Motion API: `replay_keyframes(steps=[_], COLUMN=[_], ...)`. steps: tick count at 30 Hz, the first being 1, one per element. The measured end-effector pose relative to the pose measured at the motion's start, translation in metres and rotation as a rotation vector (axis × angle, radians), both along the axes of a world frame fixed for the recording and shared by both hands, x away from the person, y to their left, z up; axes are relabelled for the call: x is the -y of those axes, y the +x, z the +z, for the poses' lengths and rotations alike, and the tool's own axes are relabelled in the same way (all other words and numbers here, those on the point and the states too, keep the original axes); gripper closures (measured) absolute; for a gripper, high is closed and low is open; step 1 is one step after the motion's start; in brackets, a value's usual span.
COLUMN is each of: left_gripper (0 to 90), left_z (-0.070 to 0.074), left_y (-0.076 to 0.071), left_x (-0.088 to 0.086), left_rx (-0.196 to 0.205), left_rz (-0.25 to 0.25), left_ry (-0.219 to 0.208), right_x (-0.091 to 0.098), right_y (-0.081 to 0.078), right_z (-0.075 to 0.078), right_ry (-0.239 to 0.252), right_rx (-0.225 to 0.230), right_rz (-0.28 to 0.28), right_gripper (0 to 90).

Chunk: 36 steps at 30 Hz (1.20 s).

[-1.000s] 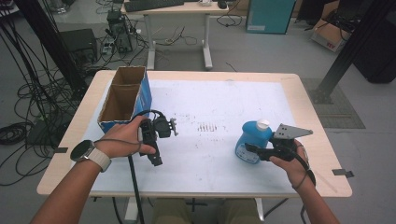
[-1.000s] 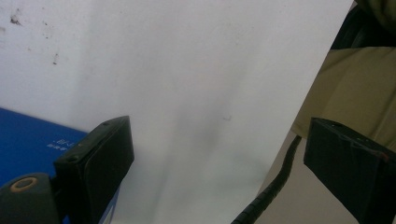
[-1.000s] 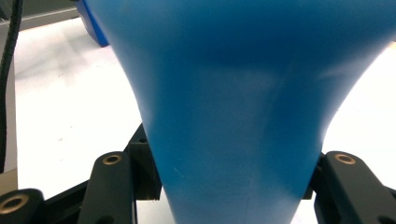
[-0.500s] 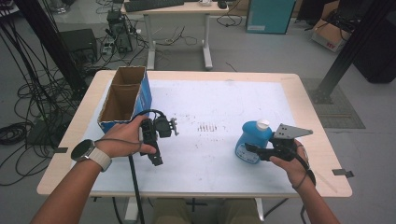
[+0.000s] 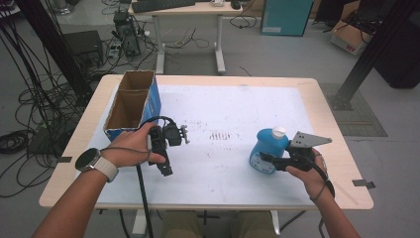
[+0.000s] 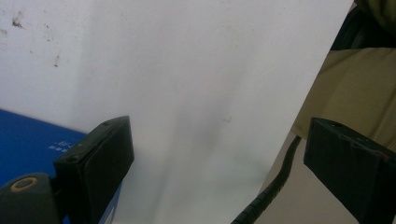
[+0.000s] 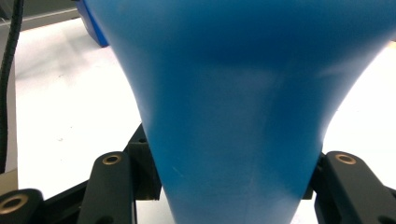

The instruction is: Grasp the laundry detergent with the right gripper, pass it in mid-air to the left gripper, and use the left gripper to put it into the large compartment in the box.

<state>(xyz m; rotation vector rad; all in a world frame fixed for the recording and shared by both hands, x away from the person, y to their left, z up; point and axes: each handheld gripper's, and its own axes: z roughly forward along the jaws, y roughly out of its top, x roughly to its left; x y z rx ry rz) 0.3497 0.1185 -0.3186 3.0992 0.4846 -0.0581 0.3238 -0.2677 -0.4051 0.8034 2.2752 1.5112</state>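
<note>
the right tongs (image 5: 265, 159) are pinching the blue plastic bottle with the white cap (image 5: 268, 147), their jaws pressing on its narrowed body from either side; in the right gripper view the same blue bottle (image 7: 243, 93) is sitting squarely between the two black jaws. the bottle is standing upright near the right end of the worktop (image 5: 233, 106), toward the near edge, and whether its base is resting on the surface or just clear of it is hard to tell. the person's right hand (image 5: 309, 171) is holding the tool level behind it.

the left tongs (image 5: 163, 166) are pointing toward the near edge on the left half of the worktop, and their jaws are standing spread with nothing between them; in the left gripper view the left tongs (image 6: 224, 163) are showing only bare white surface in the gap. the left hand (image 5: 130, 149) is gripping the tool just in front of the open cardboard box with blue sides (image 5: 131, 103), which is sitting at the far left corner and looking empty.

judging by this, the grasp is done: the bottle is secured. what is probably left is lifting it and carrying it across to the box, with the left tongs free to help or steady.
</note>
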Motion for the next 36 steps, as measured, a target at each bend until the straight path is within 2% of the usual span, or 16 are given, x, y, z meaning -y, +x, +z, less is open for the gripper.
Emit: replay_keyframes(steps=[3,4,6,7,8,9,36], left_gripper=[8.7,8.8,8.8,8.8,8.8,8.8,8.8], left_z=[-0.0002,-0.0009,-0.0011,-0.0004,-0.0012,-0.0004,0.0012], left_y=[-0.0001,-0.0014,-0.0018,-0.0007,-0.0018,-0.0004,-0.0006], left_x=[-0.0002,-0.0002,-0.0002,-0.0004,-0.0002,-0.0004,-0.0016], left_rx=[0.0,0.0,0.002,0.003,0.002,0.001,0.001], left_rz=[0.0,0.021,0.027,0.007,0.023,0.001,0.007], left_ry=[-0.002,-0.017,-0.021,-0.005,-0.02,-0.002,-0.001], right_x=[0.0,0.0,0.0,0.0,0.0,0.0,0.0001], right_y=[0.0001,0.0001,0.0001,0.0001,0.0,0.0,-0.0001], right_z=[0.0,-0.0001,-0.0001,-0.0001,-0.0001,-0.0001,-0.0004], right_ry=[0.0,0.0,0.001,0.001,0.001,0.001,0.004], right_rx=[0.0,0.0,0.0,0.0,0.0,0.0,-0.002], right_rz=[0.0,0.001,0.0,0.0,0.0,0.0,-0.002], right_gripper=[43.5,43.5,43.5,43.5,43.5,43.4,43.3])
